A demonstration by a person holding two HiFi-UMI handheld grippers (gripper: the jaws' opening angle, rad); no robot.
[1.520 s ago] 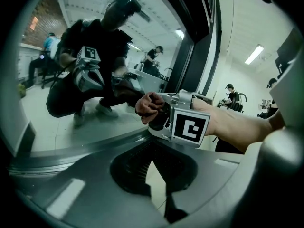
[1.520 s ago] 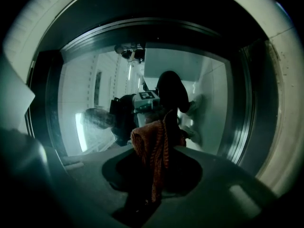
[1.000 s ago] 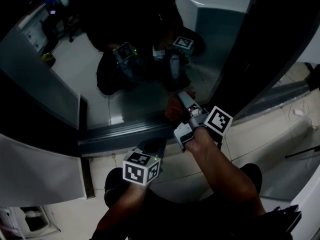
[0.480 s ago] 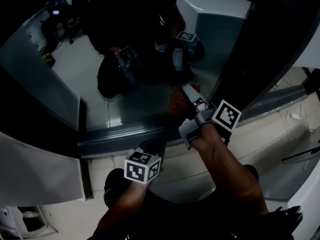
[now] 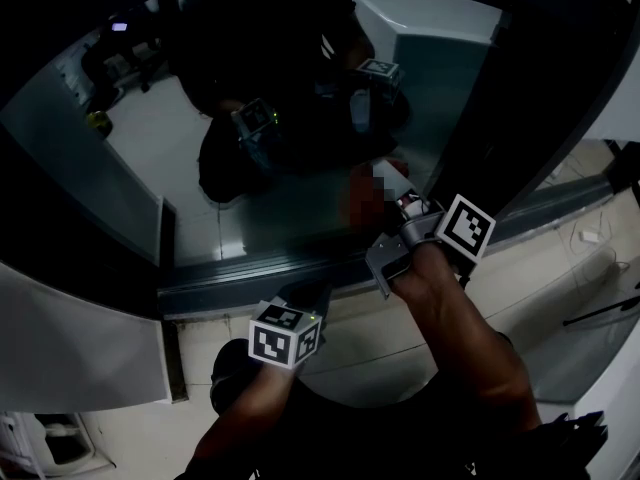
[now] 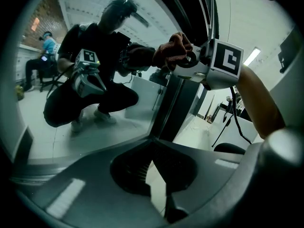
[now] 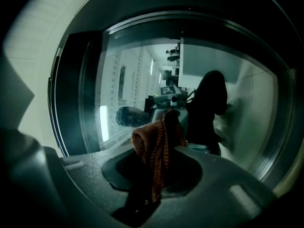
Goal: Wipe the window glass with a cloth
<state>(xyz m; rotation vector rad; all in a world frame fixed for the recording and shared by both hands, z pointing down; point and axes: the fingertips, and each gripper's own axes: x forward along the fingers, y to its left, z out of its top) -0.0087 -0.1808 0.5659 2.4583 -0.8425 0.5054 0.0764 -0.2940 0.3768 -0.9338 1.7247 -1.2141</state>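
While the right claw (image 5: 405,208) clamps the reddish cloth (image 7: 154,146) against the window glass (image 5: 290,203) and the left claw (image 6: 156,175) hangs closed on nothing, hard rubbing could drag the cloth from its pinch.

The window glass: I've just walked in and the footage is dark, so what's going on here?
A person crouches at the window glass with a gripper in each hand. The right gripper is shut on a reddish-brown cloth and holds it up at the pane, near the dark upright of the frame. The left gripper sits lower, by the bottom frame rail, jaws together with nothing in them. So the wiping is one-handed at this moment.
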